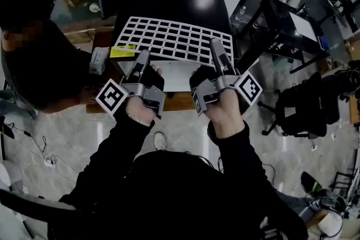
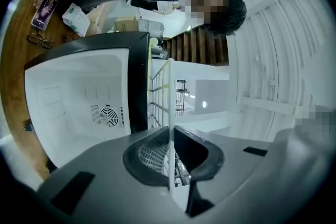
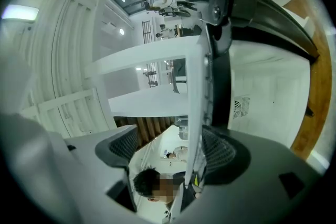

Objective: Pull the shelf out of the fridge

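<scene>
The left gripper (image 1: 142,60) is clamped on the near edge of the white wire shelf (image 1: 174,36). In the left gripper view its two dark pads meet on the thin white rim of the shelf (image 2: 169,92), which runs edge-on straight through the left gripper (image 2: 170,152).

The right gripper (image 1: 216,46) stands open around the same edge. In the right gripper view the shelf's rim (image 3: 197,86) lies close against one pad of the right gripper (image 3: 168,149), while the other pad stands clear of it with a gap showing.

The shelf reaches ahead from both grippers toward the black fridge (image 1: 169,1). Its white inside, with a round fan vent (image 2: 108,115) in the back wall, shows beside the left gripper's jaws.

There are two grippers and two marker cubes: one cube (image 1: 112,96) behind the left gripper and one cube (image 1: 248,89) behind the right. There is one shelf and one fridge.

One yellow label (image 1: 122,51) sits on the shelf's corner just outside the left gripper's tips; its writing is too small to read.

One other person (image 1: 34,48) sits beyond the left gripper, holding a phone (image 2: 44,8), with a pair of glasses (image 2: 39,39) on the wooden table (image 2: 18,44) beside it.
</scene>
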`<state>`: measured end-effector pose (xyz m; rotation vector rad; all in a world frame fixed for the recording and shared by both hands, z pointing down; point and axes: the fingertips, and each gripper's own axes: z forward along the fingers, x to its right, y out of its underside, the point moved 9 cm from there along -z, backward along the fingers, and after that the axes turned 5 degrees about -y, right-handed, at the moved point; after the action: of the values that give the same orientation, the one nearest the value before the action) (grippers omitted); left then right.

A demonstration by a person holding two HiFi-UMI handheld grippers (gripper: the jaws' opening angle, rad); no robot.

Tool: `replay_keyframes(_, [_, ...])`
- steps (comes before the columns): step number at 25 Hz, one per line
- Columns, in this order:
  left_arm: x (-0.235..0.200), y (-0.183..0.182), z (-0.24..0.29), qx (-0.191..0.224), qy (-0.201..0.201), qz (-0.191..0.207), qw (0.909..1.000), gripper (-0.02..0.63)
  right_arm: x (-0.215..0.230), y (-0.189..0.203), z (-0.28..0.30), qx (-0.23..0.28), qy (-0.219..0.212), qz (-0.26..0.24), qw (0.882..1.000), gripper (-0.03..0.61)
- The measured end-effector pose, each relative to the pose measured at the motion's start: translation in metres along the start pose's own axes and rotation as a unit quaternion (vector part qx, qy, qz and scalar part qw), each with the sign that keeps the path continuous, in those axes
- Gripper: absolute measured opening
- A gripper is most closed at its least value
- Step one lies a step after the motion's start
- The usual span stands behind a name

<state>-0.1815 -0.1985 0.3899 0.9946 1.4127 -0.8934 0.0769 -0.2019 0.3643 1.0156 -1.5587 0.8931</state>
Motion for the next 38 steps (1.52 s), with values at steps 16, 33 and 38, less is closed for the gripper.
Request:
replay_keyframes(16, [-0.026,0.033,-0.018,0.01,-0.039,0.066,0.997,0.075,0.037,-0.002,-0.066,-0.049,0.024,0.008,0.998,0.374])
replay_keyframes(33, [-0.067,0.081,-0.098,-0.128,-0.043,0.383,0.9136,0.265,0.058,0.018,-0.125,-0.21,-0.01,-0.402,0.891,0.257])
replay_keyframes(38, [-0.07,0.113,-0.133,-0.17,0.003,0.55,0.8173,0.248,0.066,0.017,-0.167,-0.242,-0.049,-0.559,0.792,0.083])
